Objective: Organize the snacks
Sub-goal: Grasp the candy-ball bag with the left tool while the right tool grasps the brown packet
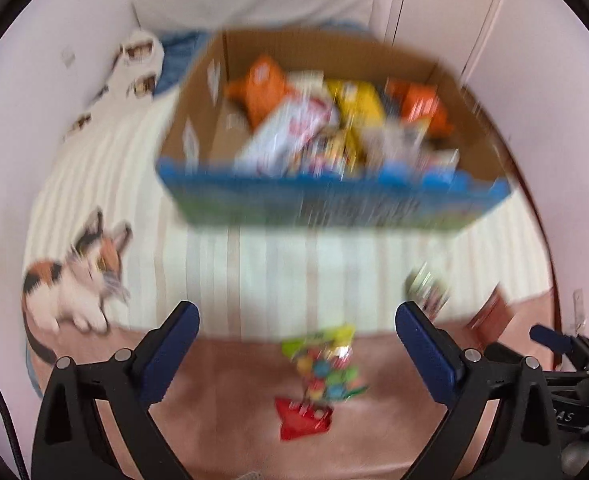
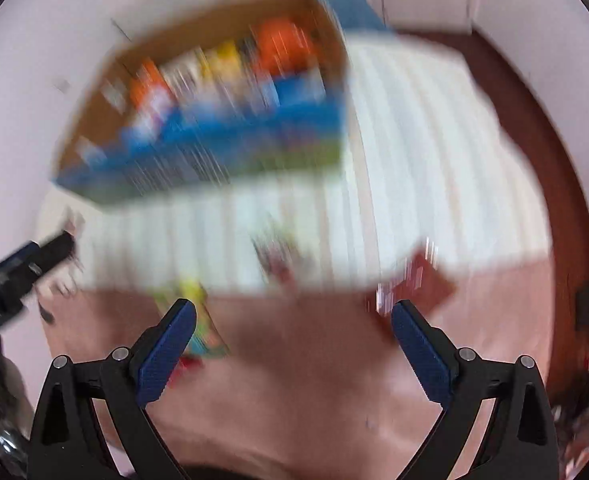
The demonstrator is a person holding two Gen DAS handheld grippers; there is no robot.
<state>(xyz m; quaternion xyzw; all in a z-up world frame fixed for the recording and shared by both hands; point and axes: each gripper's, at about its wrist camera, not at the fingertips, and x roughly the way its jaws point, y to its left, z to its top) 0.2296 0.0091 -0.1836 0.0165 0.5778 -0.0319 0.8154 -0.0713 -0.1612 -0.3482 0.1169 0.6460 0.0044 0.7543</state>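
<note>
A colourful candy bag [image 1: 326,364] lies on the bed straight ahead between the left gripper's [image 1: 297,334] wide-open, empty jaws, long axis pointing away; the right gripper [image 2: 293,330], equally open and empty, sits farther off.

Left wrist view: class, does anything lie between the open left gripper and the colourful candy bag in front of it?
Nothing visible does. The left gripper is open and empty, and the candy bag lies on the pink cover just ahead, between its fingers' lines. The red packet lies nearer the camera, touching or overlapping the bag; blur hides which.
</note>
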